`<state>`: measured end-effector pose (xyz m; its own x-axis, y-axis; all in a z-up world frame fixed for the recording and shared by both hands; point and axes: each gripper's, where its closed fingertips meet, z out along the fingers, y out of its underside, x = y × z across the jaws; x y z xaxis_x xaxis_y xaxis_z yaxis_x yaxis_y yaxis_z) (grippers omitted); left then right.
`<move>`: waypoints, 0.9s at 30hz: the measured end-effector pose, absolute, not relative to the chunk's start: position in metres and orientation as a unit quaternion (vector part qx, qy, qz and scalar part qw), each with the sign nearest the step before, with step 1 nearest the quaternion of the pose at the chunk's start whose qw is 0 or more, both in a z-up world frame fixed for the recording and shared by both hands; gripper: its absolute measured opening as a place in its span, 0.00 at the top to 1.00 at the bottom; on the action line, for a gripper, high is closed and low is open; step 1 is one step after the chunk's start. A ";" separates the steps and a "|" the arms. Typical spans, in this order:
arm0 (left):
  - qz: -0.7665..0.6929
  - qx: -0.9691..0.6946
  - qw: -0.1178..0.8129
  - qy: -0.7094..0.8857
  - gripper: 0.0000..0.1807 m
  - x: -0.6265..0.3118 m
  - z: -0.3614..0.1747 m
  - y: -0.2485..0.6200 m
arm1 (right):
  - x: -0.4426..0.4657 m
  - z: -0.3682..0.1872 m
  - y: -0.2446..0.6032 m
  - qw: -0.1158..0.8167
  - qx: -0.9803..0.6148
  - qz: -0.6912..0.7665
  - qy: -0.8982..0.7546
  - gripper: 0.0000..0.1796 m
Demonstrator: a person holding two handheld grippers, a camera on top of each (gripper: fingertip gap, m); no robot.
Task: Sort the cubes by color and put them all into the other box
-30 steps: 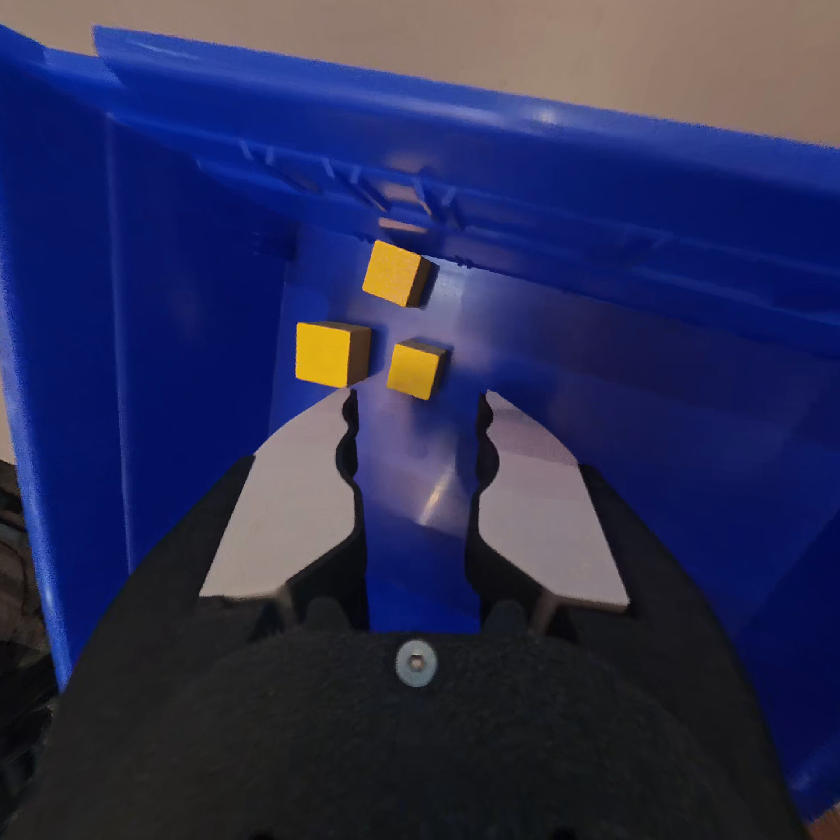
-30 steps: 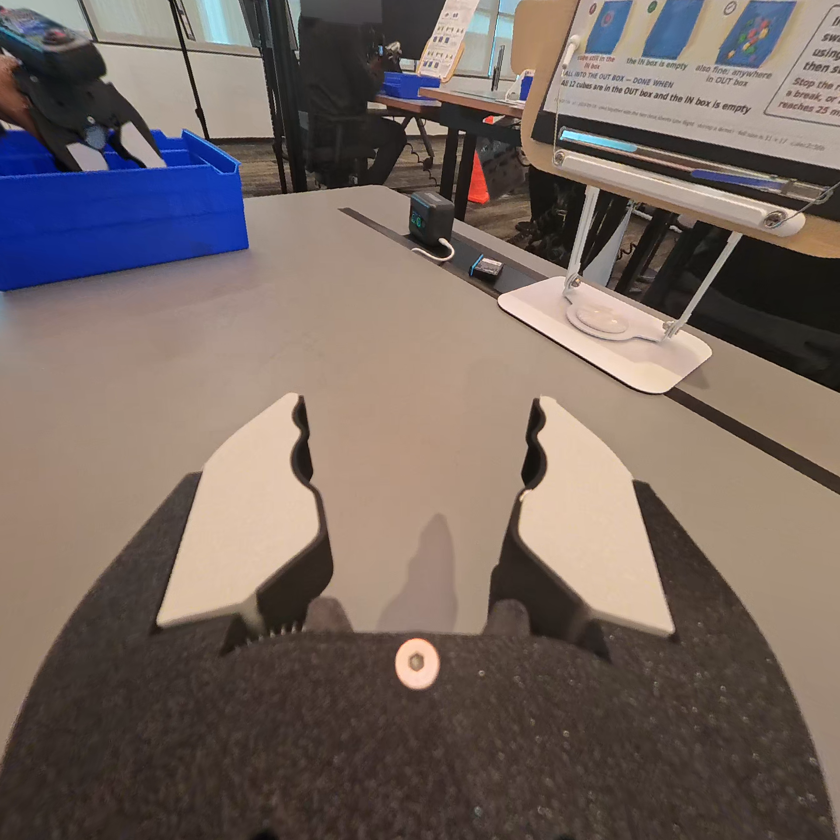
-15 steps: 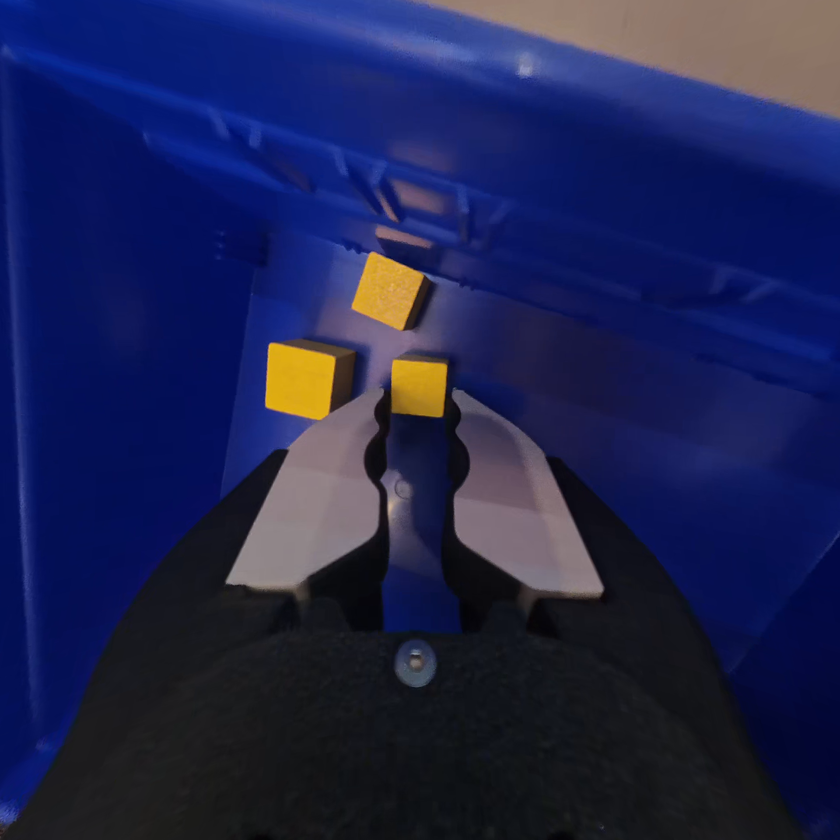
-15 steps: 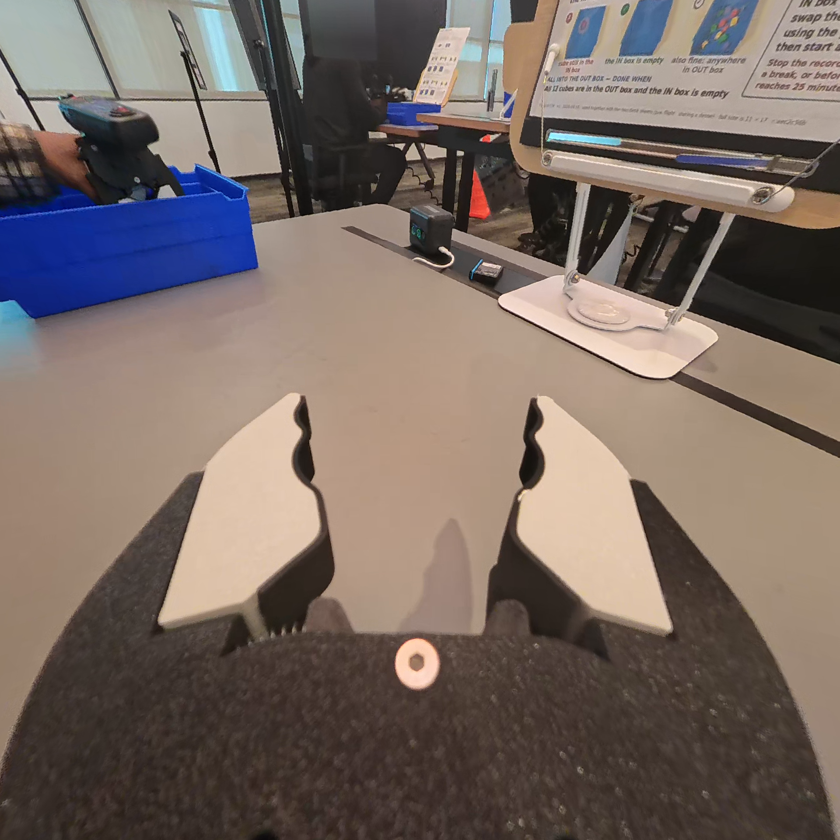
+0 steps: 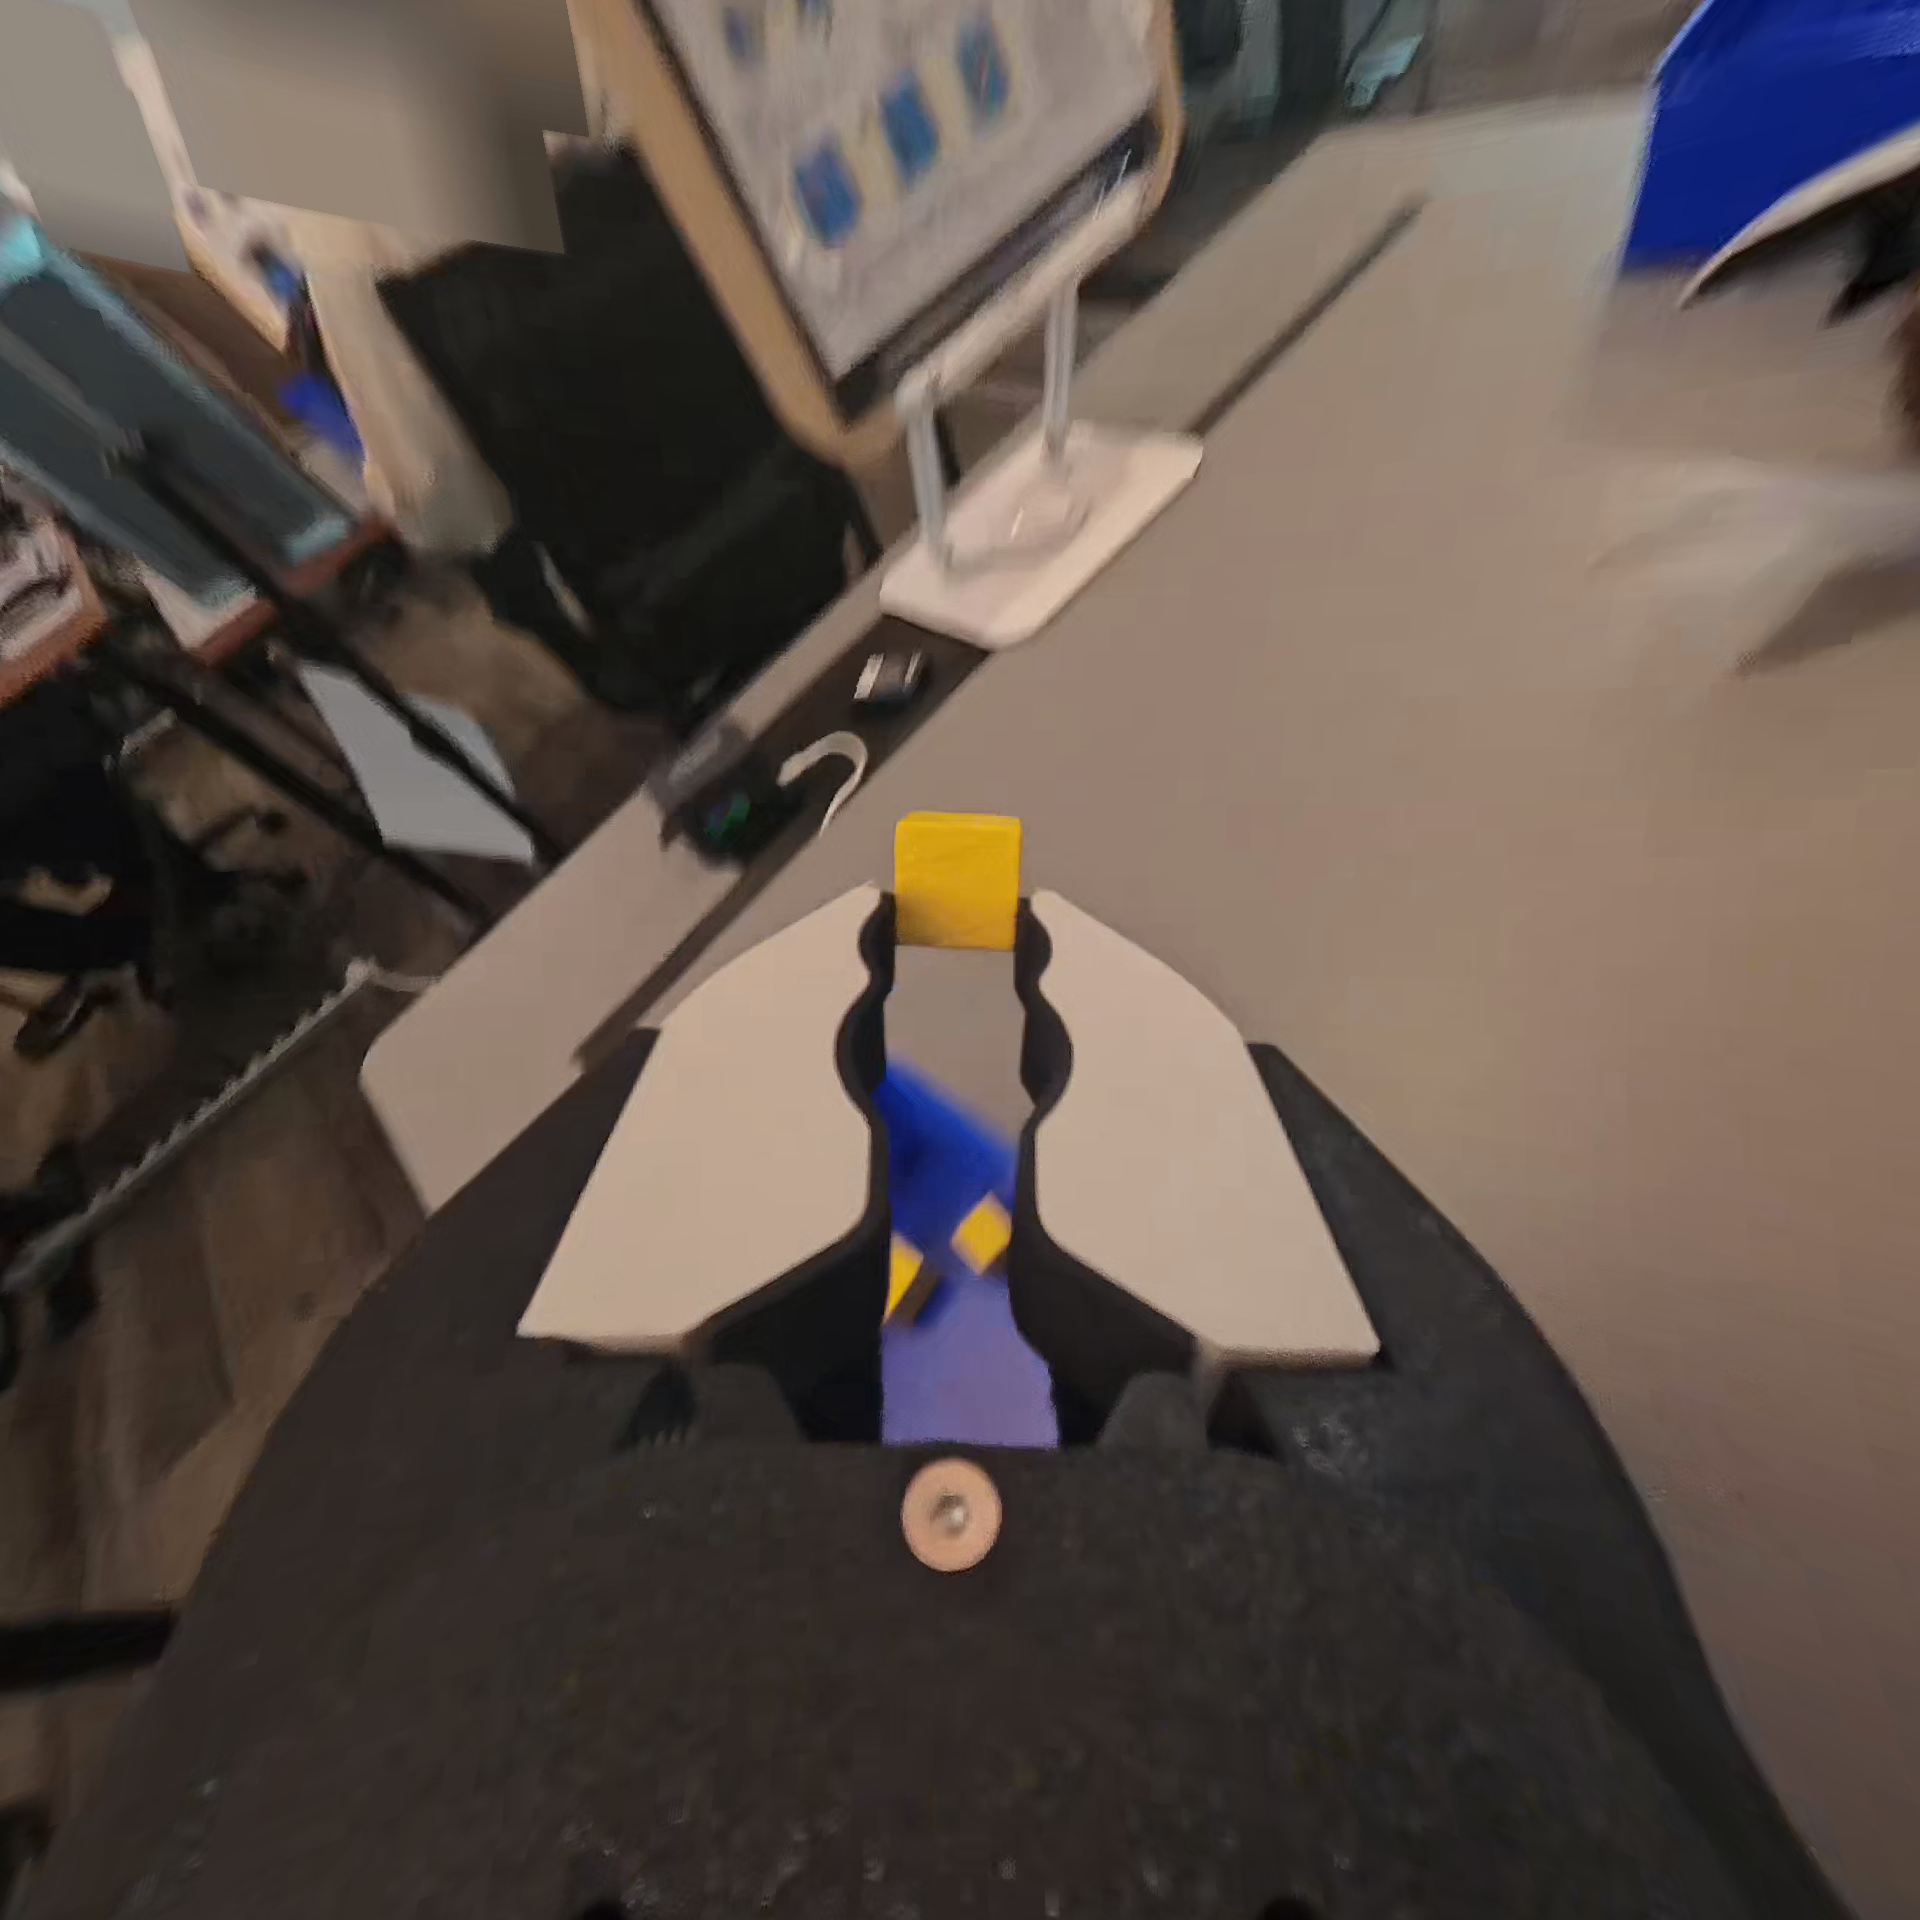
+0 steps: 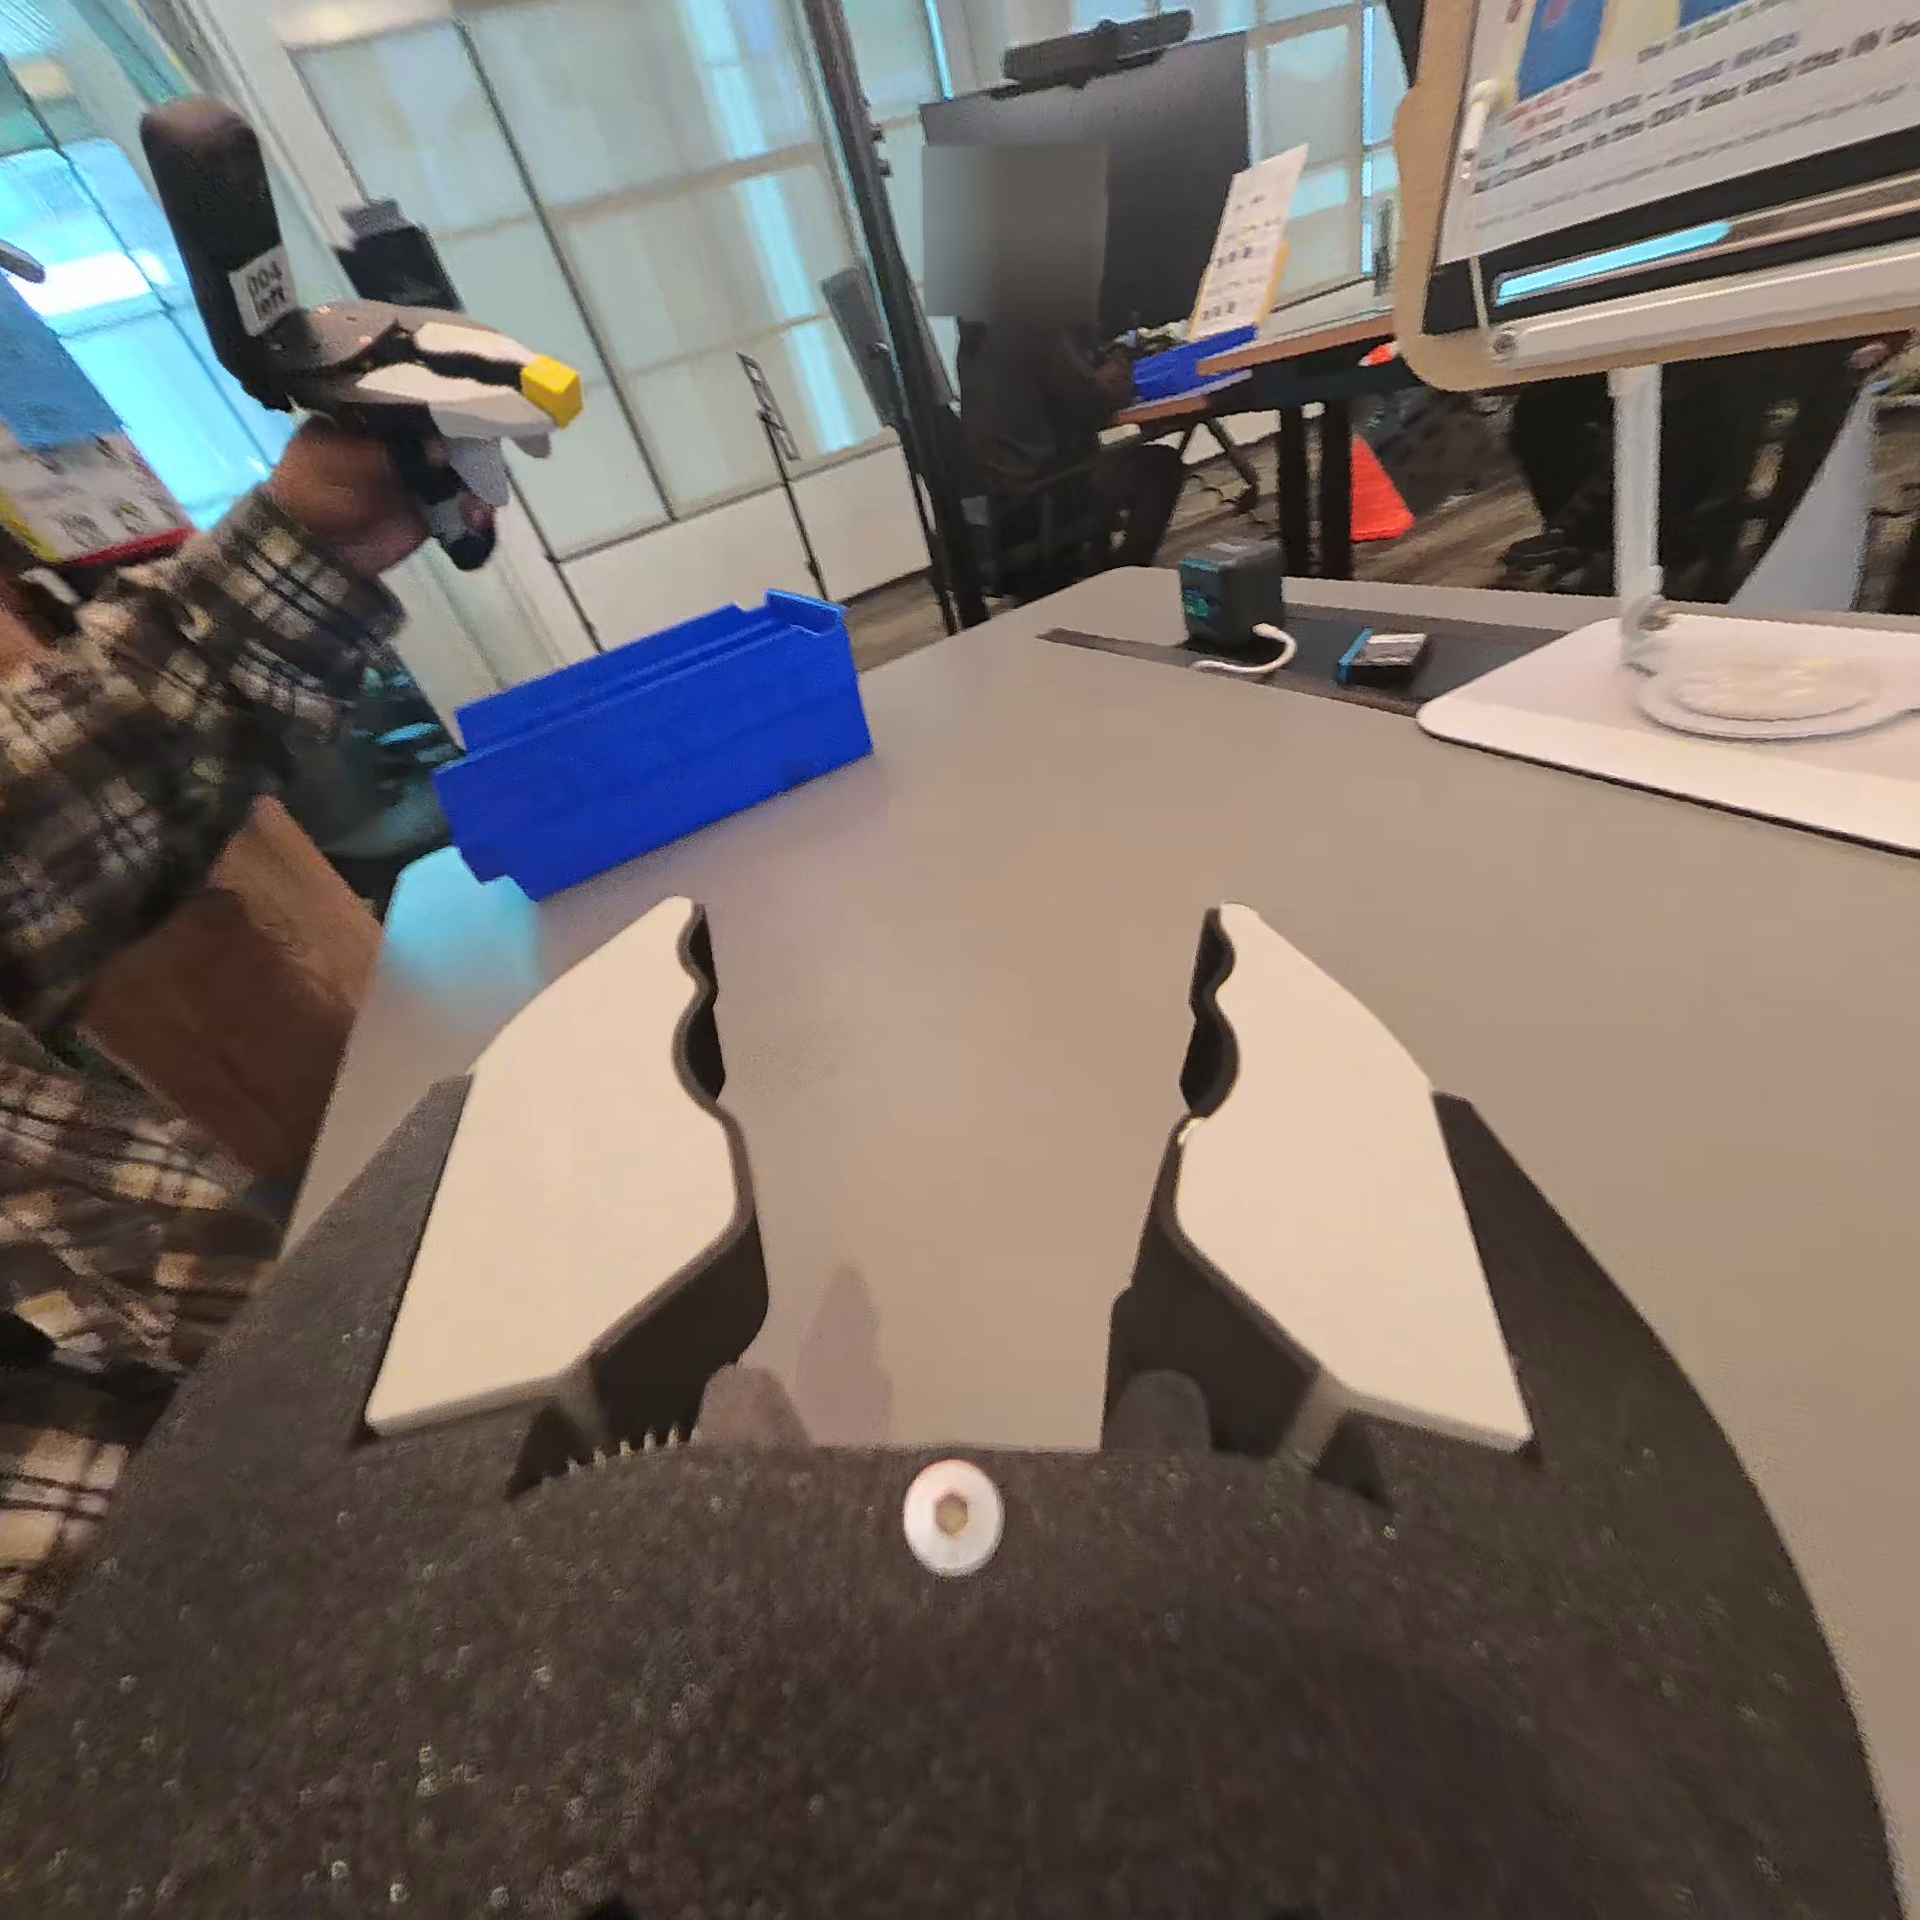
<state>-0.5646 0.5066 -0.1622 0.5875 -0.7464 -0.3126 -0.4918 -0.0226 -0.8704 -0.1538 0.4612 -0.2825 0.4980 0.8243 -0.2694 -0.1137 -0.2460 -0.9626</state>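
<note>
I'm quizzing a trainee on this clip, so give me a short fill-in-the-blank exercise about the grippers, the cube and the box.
1. The left gripper is shut on a ____ cube.
2. The right gripper is ____ and holds nothing.
3. In the right wrist view, the blue box stands on the grey ____.
4. In the left wrist view, ____ more yellow cubes show below, between the fingers.

Missing words: yellow; open; table; two

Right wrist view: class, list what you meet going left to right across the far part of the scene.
Plaid sleeve → left gripper holding a yellow cube → blue box → charger → white stand base.
</note>
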 end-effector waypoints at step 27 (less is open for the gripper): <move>-0.660 -0.592 0.362 0.289 0.88 -0.233 -0.283 0.476 | -0.177 -0.264 0.470 0.670 -0.527 0.214 -0.477 0.62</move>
<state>-0.2331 0.4761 -0.2825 -0.0367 -0.8192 0.5723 0.1352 -0.5715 -0.8094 -0.1772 0.4701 -0.2641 0.4528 0.7899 0.4135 0.2170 0.3522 -0.9104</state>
